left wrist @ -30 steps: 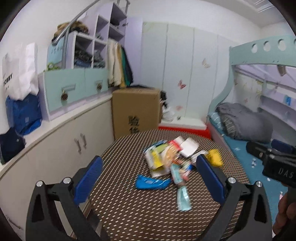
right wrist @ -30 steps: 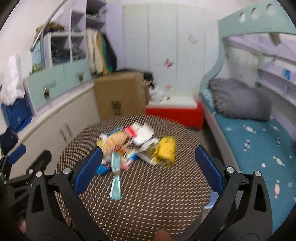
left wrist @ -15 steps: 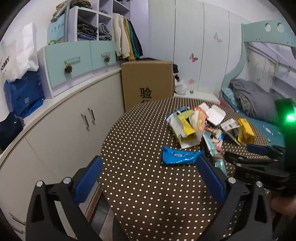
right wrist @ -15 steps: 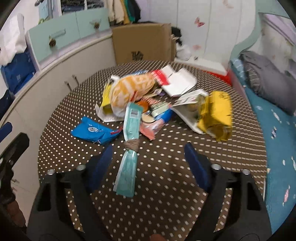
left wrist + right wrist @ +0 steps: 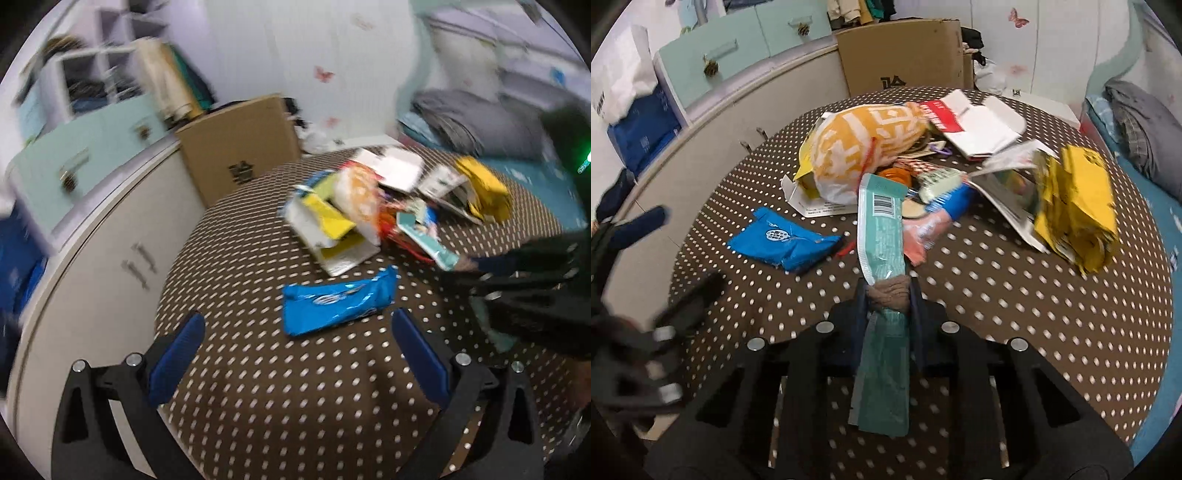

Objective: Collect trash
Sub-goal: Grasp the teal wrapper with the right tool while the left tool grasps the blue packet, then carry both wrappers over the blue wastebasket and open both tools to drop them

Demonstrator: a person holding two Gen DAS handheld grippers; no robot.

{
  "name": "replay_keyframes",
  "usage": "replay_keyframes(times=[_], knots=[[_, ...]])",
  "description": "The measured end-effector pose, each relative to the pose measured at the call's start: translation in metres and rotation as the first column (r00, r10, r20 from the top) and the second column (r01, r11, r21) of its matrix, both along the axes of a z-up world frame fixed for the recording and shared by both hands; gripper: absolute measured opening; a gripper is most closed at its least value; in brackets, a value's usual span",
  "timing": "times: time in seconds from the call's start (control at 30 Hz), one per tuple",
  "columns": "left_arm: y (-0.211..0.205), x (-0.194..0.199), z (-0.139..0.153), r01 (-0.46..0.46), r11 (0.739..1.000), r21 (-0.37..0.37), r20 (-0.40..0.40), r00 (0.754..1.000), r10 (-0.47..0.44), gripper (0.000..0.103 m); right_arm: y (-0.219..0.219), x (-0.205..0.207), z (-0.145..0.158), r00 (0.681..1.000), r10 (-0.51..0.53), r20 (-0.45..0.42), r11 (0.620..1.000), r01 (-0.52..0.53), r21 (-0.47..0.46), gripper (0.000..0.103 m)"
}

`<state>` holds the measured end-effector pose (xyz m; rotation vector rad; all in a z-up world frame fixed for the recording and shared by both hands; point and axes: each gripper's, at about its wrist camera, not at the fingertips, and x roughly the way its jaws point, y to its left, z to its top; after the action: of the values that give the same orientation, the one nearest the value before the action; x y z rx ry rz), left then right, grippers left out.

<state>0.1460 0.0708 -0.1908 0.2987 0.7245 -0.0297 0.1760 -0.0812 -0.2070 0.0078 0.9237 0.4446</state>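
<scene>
My right gripper (image 5: 888,295) has its jaws pinched on the long teal wrapper (image 5: 882,236), light, limp and slippery, at its bunched waist on the dotted bench (image 5: 1015,295), while my left gripper (image 5: 295,328) gapes wide, empty, before the blue packet (image 5: 338,304).

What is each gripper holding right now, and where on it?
The right gripper is shut on the long teal wrapper, pinched mid-length at its brown band. The left gripper is open and holds nothing.
</scene>
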Motion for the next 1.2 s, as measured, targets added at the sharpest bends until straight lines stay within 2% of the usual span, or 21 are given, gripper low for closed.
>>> replay_keyframes(times=[0.1,0.2,0.27,0.3,0.33,0.37,0.4,0.43,0.47,0.53,0.73,0.93,1.07,1.2], knots=[[-0.017,0.012,-0.011,0.087,0.995,0.056,-0.03,0.996,-0.085,0.099,-0.019,-0.009,0.007,1.0,-0.021,0.008,0.999,0.021,0.027,0.022],[-0.03,0.023,-0.023,0.133,0.986,0.103,-0.053,0.99,-0.128,0.099,-0.037,-0.012,0.012,0.999,-0.04,0.014,0.997,0.039,0.061,0.022],[-0.033,0.032,-0.028,0.138,0.985,0.107,-0.074,0.989,-0.13,0.098,-0.045,-0.014,0.017,0.998,-0.054,0.024,0.996,0.052,0.07,0.022],[-0.033,0.036,-0.03,0.142,0.986,0.091,-0.091,0.987,-0.134,0.094,-0.051,-0.015,0.02,0.998,-0.061,0.029,0.995,0.058,0.077,0.021],[-0.033,0.039,-0.03,0.149,0.986,0.069,-0.105,0.984,-0.142,0.075,-0.054,-0.016,0.022,0.997,-0.065,0.032,0.995,0.062,0.083,0.021],[-0.032,0.041,-0.03,0.161,0.987,0.03,-0.118,0.981,-0.157,0.061,-0.059,-0.018,0.024,0.997,-0.071,0.036,0.994,0.067,0.09,0.021],[-0.03,0.043,-0.029,0.165,0.986,-0.015,-0.138,0.976,-0.166,0.053,-0.063,-0.02,0.026,0.996,-0.077,0.041,0.993,0.073,0.094,0.021],[-0.03,0.044,-0.029,0.171,0.984,-0.043,-0.147,0.973,-0.175,0.037,-0.066,-0.021,0.027,0.996,-0.082,0.043,0.992,0.078,0.098,0.021],[-0.032,0.043,-0.029,0.172,0.984,-0.049,-0.152,0.972,-0.178,0.027,-0.069,-0.022,0.028,0.995,-0.086,0.045,0.992,0.081,0.101,0.021],[-0.036,0.039,-0.029,0.176,0.984,-0.038,-0.142,0.974,-0.179,0.021,-0.076,-0.025,0.031,0.994,-0.093,0.051,0.99,0.087,0.112,0.021],[-0.035,0.02,-0.009,0.166,0.977,-0.137,-0.11,0.977,-0.181,0.017,-0.098,-0.032,0.042,0.99,-0.119,0.076,0.983,0.106,0.15,0.021],[-0.049,-0.001,0.033,0.195,0.956,-0.218,-0.025,0.978,-0.205,0.016,-0.134,-0.036,0.072,0.974,-0.175,0.143,0.971,0.147,0.189,0.021],[-0.07,-0.005,0.067,0.248,0.923,-0.295,0.037,0.968,-0.248,0.016,-0.167,-0.039,0.093,0.955,-0.222,0.195,0.961,0.182,0.207,0.022],[-0.106,0.006,0.097,0.315,0.872,-0.375,0.093,0.948,-0.303,0.016,-0.21,-0.036,0.108,0.929,-0.296,0.223,0.943,0.247,0.223,0.022]])
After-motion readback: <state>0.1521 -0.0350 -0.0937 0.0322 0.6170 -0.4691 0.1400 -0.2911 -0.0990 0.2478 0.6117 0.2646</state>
